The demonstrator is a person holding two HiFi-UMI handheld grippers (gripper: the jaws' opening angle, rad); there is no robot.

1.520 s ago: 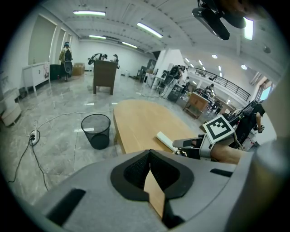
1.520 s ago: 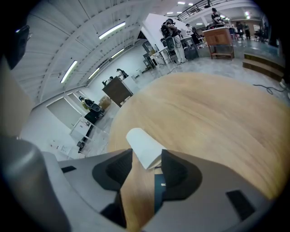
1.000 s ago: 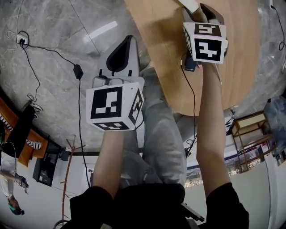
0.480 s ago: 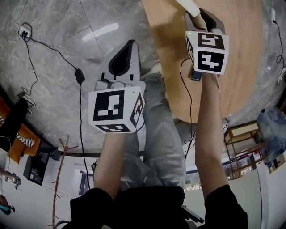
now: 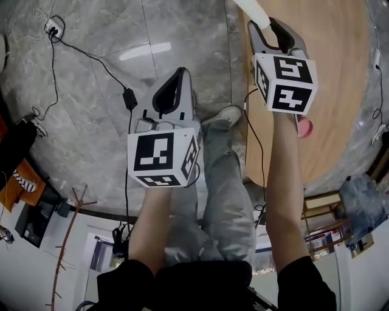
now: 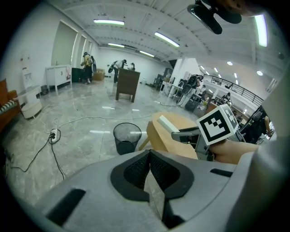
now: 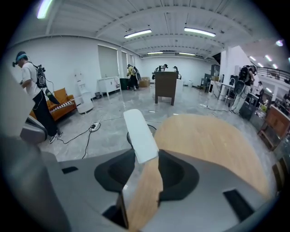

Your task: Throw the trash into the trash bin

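My right gripper (image 7: 141, 156) is shut on a flat white strip of trash (image 7: 139, 133); its jaws have just been closing on that strip, which sticks out past the tips. In the head view this gripper (image 5: 262, 25) hangs over the left edge of the wooden table (image 5: 328, 91), with the strip (image 5: 250, 8) at the top. A black mesh trash bin (image 6: 127, 138) stands on the floor beside the table, ahead of me. My left gripper (image 6: 148, 157) is shut with nothing in it, over the grey floor (image 5: 173, 91).
Cables (image 5: 91, 58) and a power strip (image 5: 53, 25) lie on the marble floor at the left. A small pink object (image 5: 304, 128) rests on the table. My leg and shoe (image 5: 228, 115) are below the grippers. People and furniture stand far off in the hall.
Both grippers have swung left, away from the table, which has slid right in the head view. The right gripper, earlier over the tabletop, now sits at its edge with the strip.
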